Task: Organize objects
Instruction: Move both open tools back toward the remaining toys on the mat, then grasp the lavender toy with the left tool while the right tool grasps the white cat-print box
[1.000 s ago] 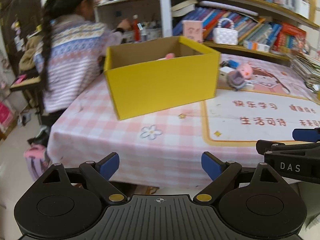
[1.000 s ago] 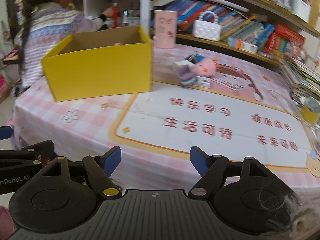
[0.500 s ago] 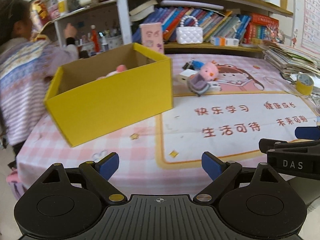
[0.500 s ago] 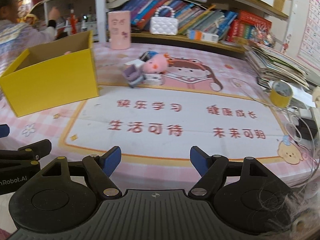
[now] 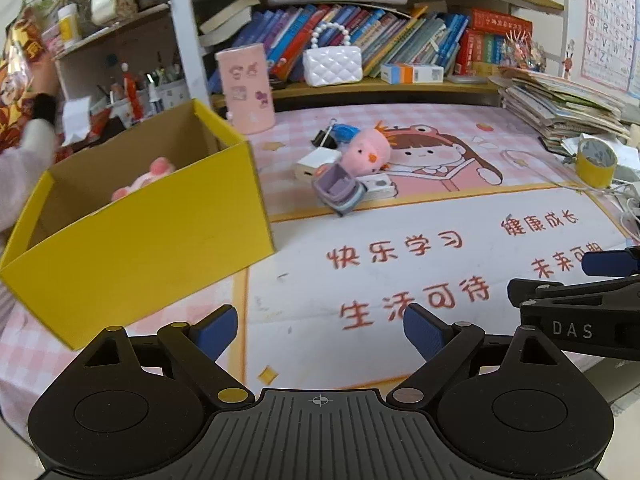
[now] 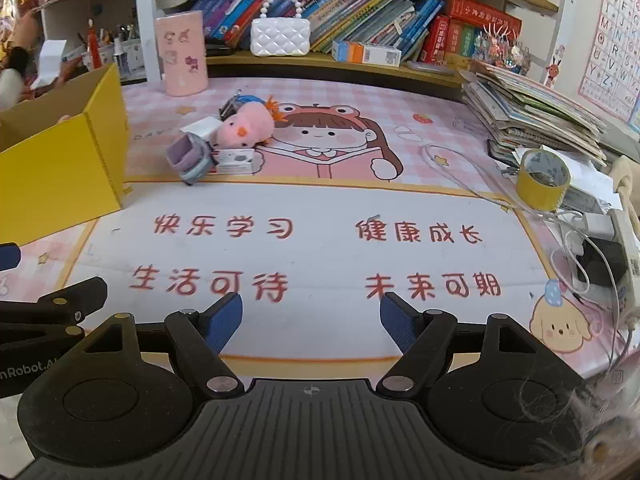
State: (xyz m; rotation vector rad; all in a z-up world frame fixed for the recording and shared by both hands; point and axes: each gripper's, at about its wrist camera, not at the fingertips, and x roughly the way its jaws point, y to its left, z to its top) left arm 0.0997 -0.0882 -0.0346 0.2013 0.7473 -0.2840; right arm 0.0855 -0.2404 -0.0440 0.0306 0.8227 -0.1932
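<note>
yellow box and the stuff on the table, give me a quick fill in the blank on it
1. A pink plush toy lies inside the ____ box.
2. The left gripper is ____, holding nothing.
3. The roll of tape is ____ in colour.
4. The white purse has a handle of ____.

Missing words: yellow; open; yellow; beads

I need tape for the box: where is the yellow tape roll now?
The yellow tape roll stands at the table's far right, below the stack of books.

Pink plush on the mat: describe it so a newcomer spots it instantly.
Right of the yellow box, a small pile sits on the mat. The plush lies on top, beside the printed girl's face: round, fuzzy, pink, orange beak, unlike the hard boxes beside it.
</note>
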